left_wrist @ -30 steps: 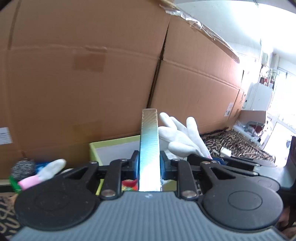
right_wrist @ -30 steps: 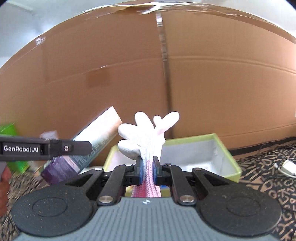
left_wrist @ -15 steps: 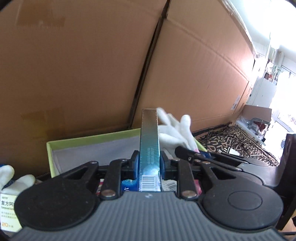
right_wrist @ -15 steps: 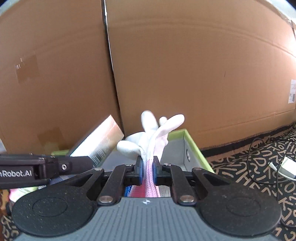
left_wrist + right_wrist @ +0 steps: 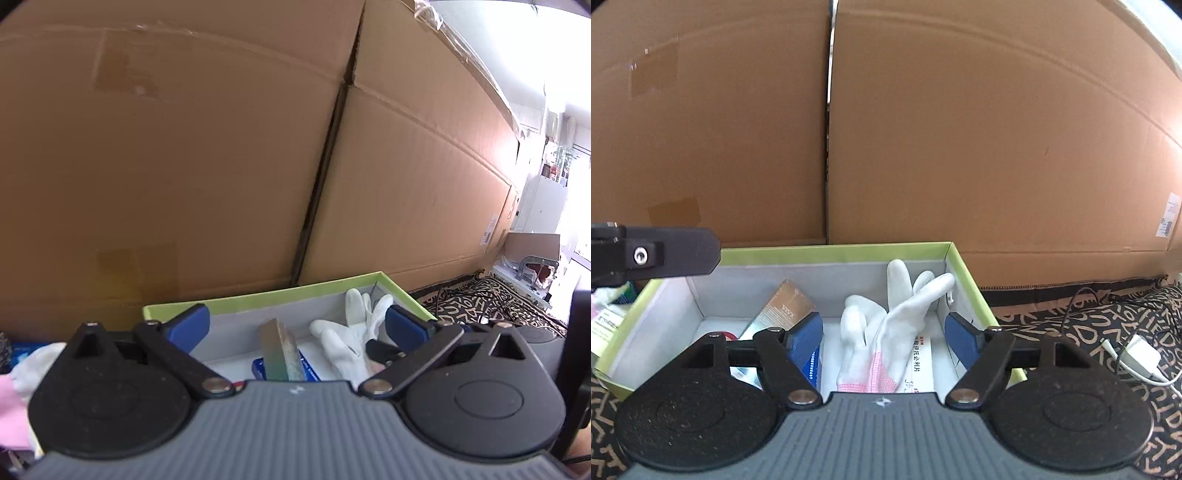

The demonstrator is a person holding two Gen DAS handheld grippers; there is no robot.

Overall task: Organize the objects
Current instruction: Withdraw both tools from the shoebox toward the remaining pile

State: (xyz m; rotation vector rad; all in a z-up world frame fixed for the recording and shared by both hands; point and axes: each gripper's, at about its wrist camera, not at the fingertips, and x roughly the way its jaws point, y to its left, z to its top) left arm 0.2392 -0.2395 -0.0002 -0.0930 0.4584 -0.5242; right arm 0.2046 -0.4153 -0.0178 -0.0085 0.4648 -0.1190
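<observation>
A green-rimmed box (image 5: pixel 834 249) with a grey inside stands against the cardboard wall; it also shows in the left wrist view (image 5: pixel 258 297). In it lie a white glove with a pink cuff (image 5: pixel 882 332), a slim shiny carton (image 5: pixel 783 314) leaning on its end, and flat packets. In the left wrist view the carton (image 5: pixel 280 350) and the glove (image 5: pixel 347 343) lie between my open fingers. My left gripper (image 5: pixel 295 328) is open and empty above the box. My right gripper (image 5: pixel 884 338) is open and empty, with the glove lying between its fingers.
Tall cardboard boxes (image 5: pixel 923 129) form a wall right behind the box. A white charger and cable (image 5: pixel 1137 354) lie on the patterned cloth (image 5: pixel 1071 325) to the right. A second glove and small packets (image 5: pixel 22 369) lie left of the box. The left gripper's finger (image 5: pixel 665 254) reaches in from the left.
Both grippers have opened. The left one let go of the slim carton and the right one let go of the glove; both things now lie in the green box.
</observation>
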